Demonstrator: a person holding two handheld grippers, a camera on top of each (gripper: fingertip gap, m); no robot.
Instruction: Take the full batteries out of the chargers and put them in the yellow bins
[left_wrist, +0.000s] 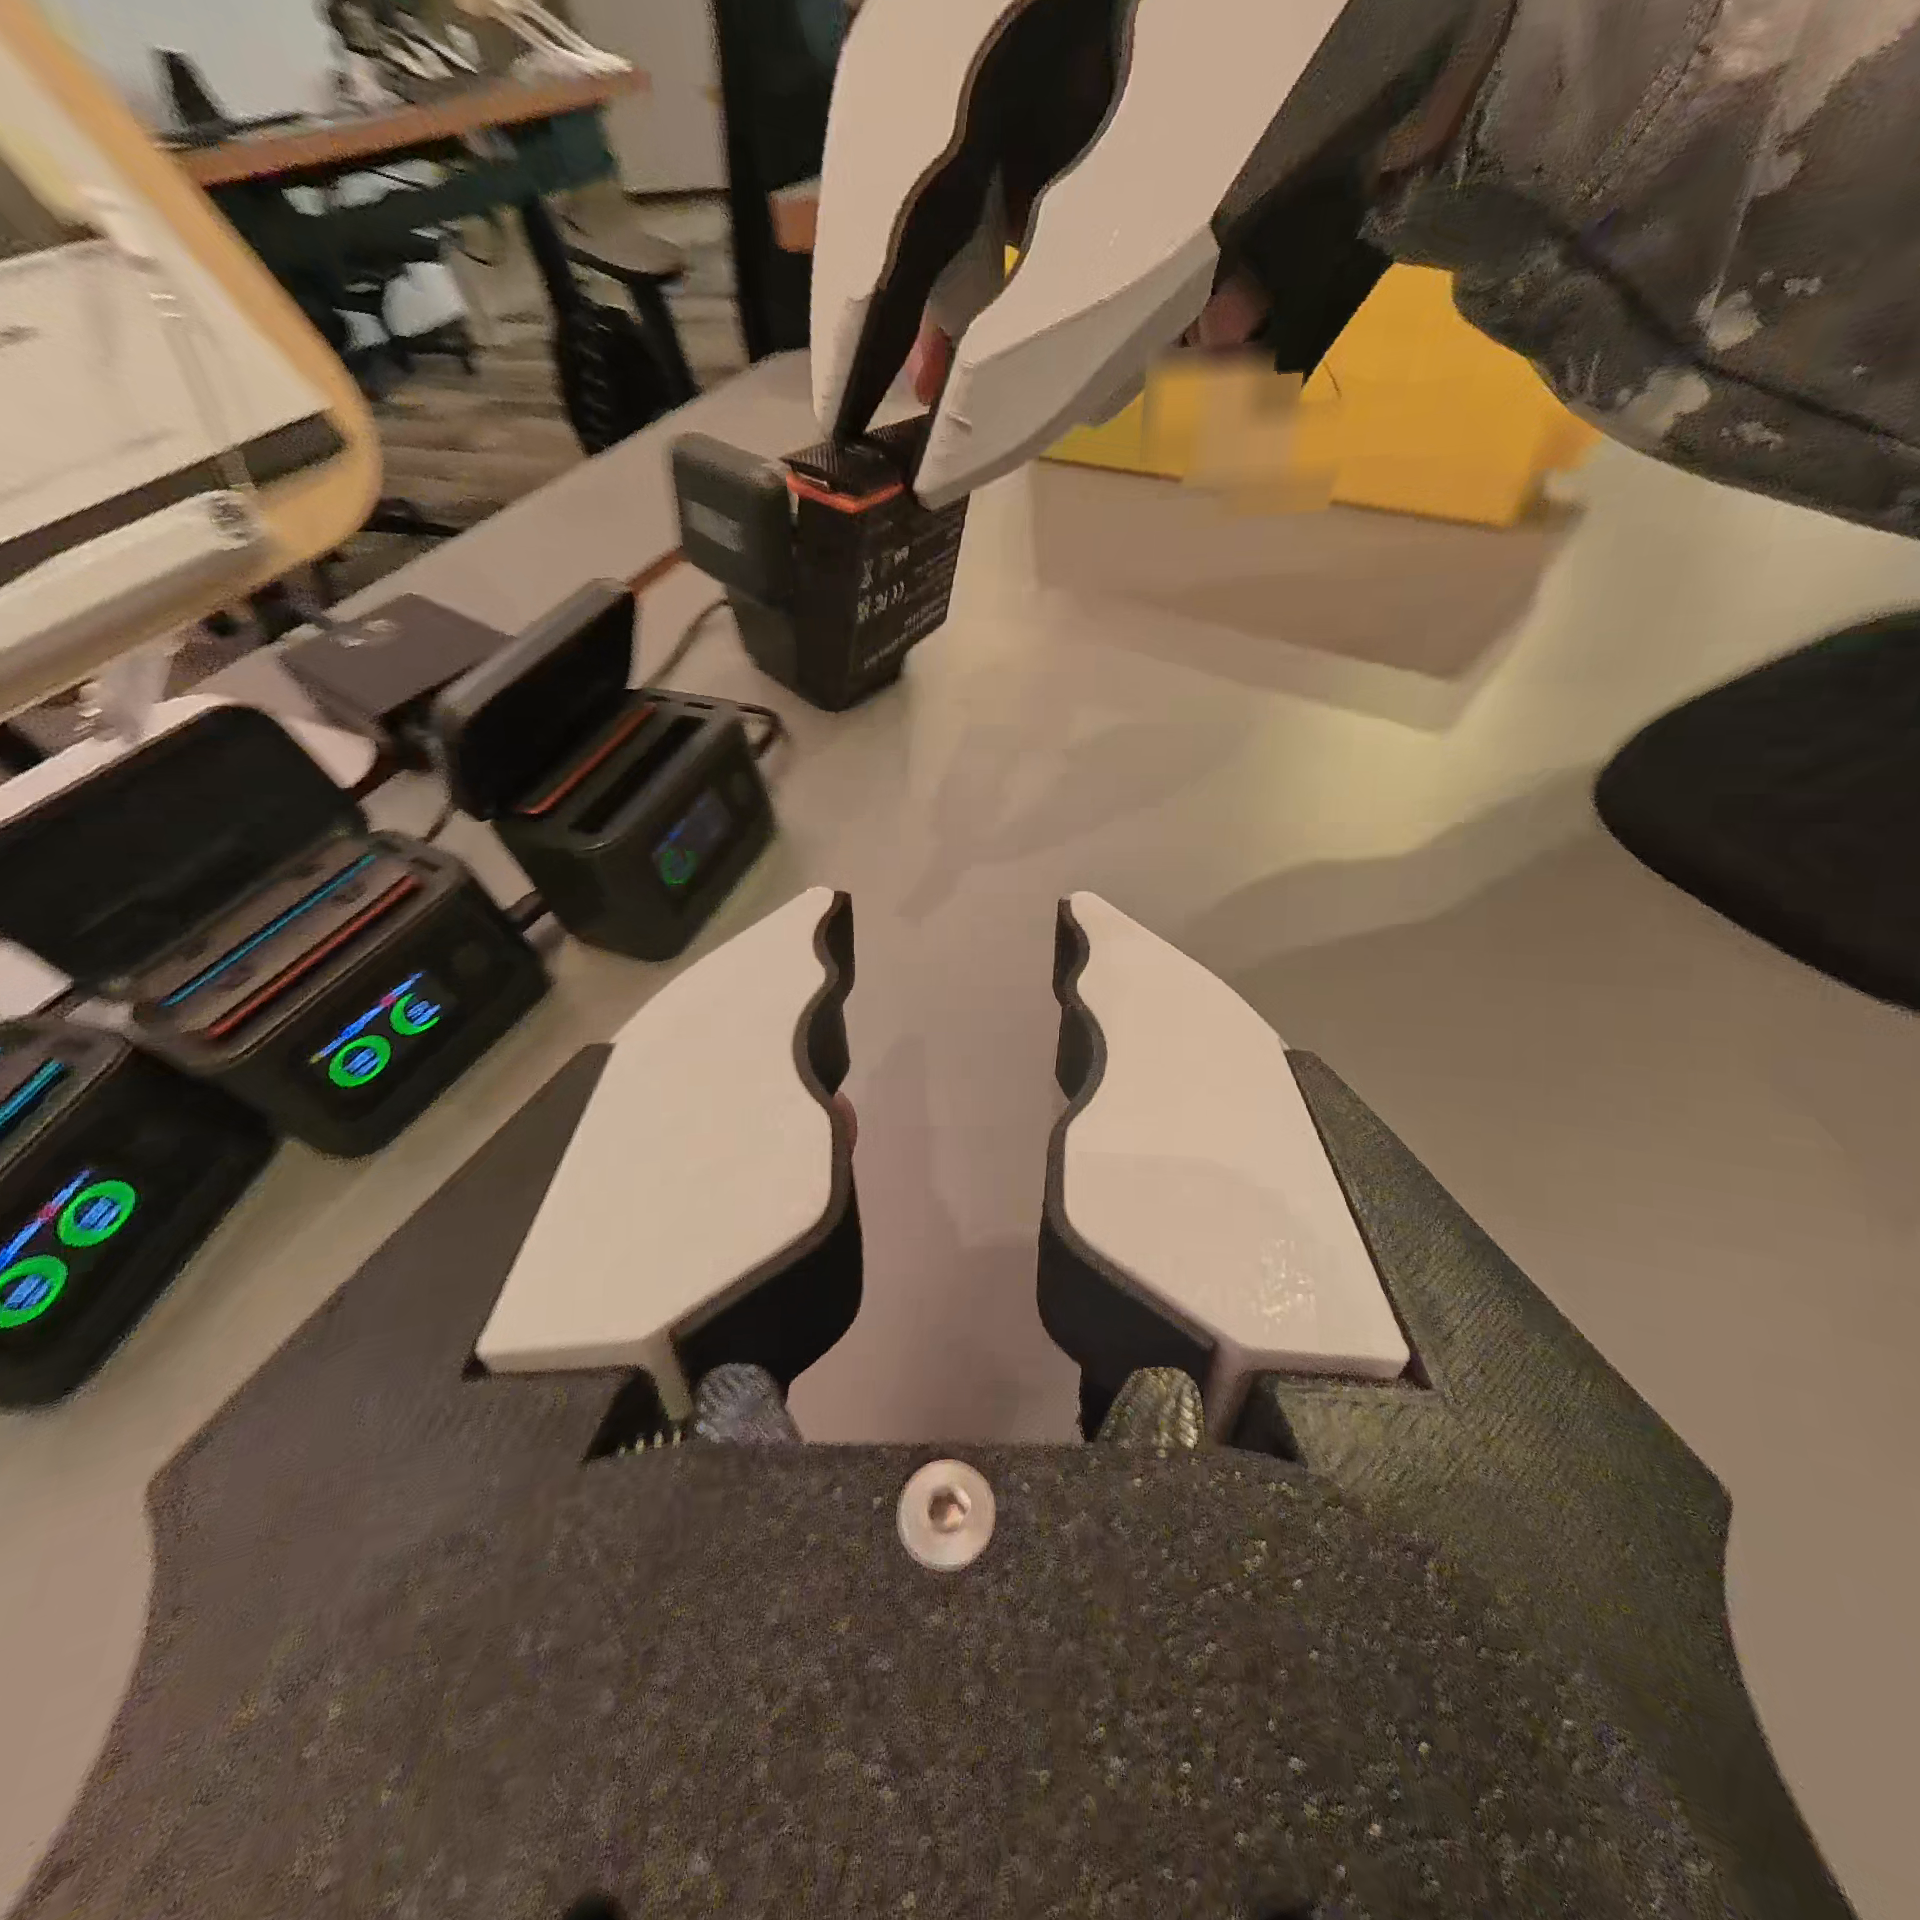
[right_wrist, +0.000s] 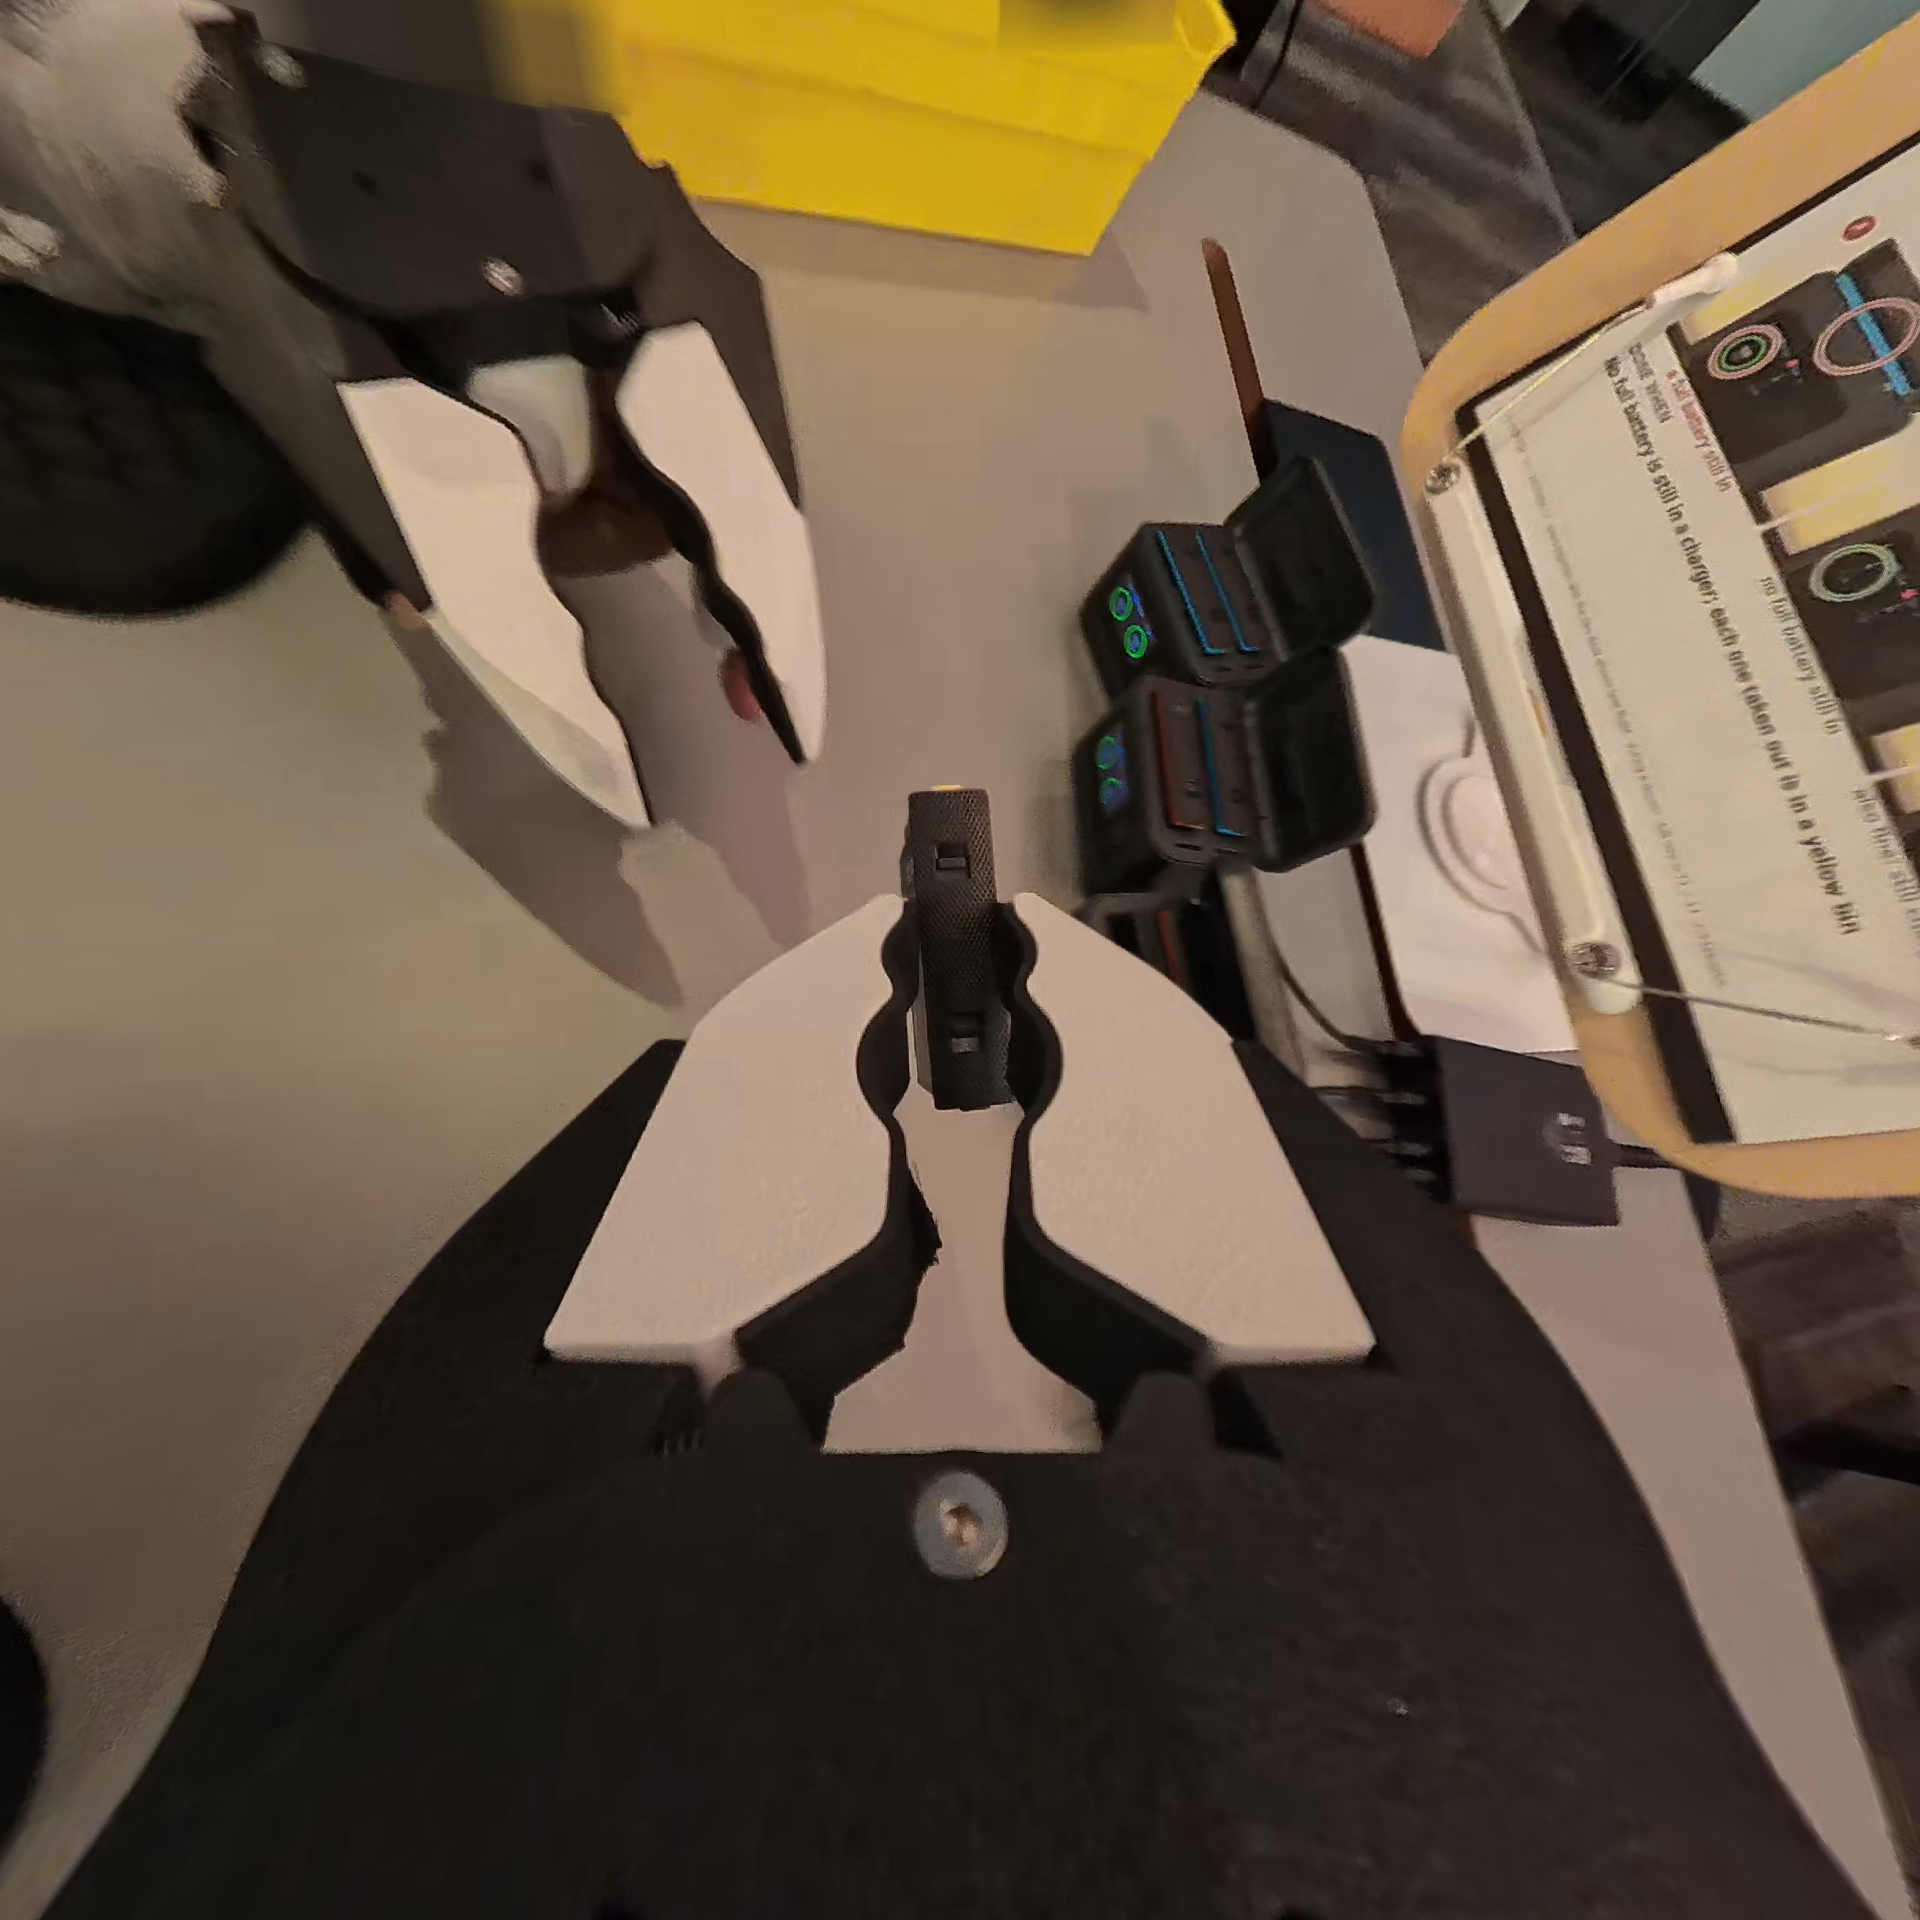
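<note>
Battery (right_wrist: 954, 956) between right tool (right_wrist: 956, 920) fingertips.

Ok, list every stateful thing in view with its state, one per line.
Left gripper: open, empty.
Right gripper: shut on battery.
Battery: out of its charger, held above the table.
Chargers: lids open, green rings lit on screens.
Yellow bin: contents not visible.

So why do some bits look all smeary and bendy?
Left wrist view: the chargers and the wooden board at the edge are smeared, the left gripper up close is sharp. Right wrist view: the yellow bin and left gripper are blurry, the battery is crisp; the wide lens curves the table.
</note>
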